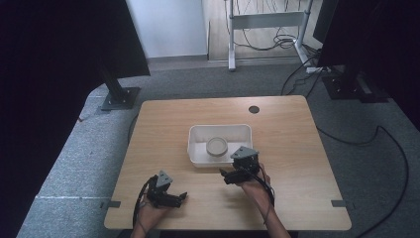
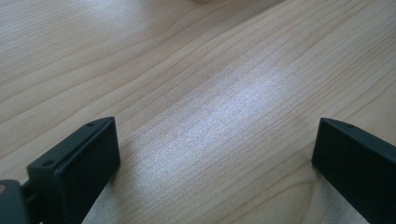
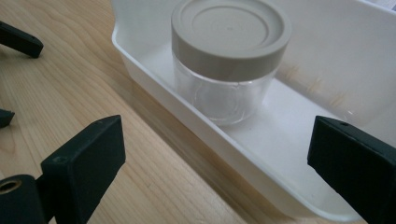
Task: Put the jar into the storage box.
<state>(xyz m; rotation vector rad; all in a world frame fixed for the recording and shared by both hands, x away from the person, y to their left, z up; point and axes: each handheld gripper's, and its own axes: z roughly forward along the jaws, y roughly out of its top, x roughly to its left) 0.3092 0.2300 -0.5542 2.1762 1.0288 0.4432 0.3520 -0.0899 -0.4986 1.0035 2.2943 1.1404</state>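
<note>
Tray sits mid-tabletop, jar upright inside it. Right tool just in front of tray's near wall, toward its right end. Left tool further left, near tabletop's front edge, well apart from tray.

From the high view you're looking forward and down on the whole wooden table, with the floor and stands beyond it. Your left gripper view sits very low and close to the tabletop, angled down along the wood grain. Your right gripper view is just as low and close, facing the white tray with the lidded jar inside. That tray and jar also sit mid-table in the high view.
</note>
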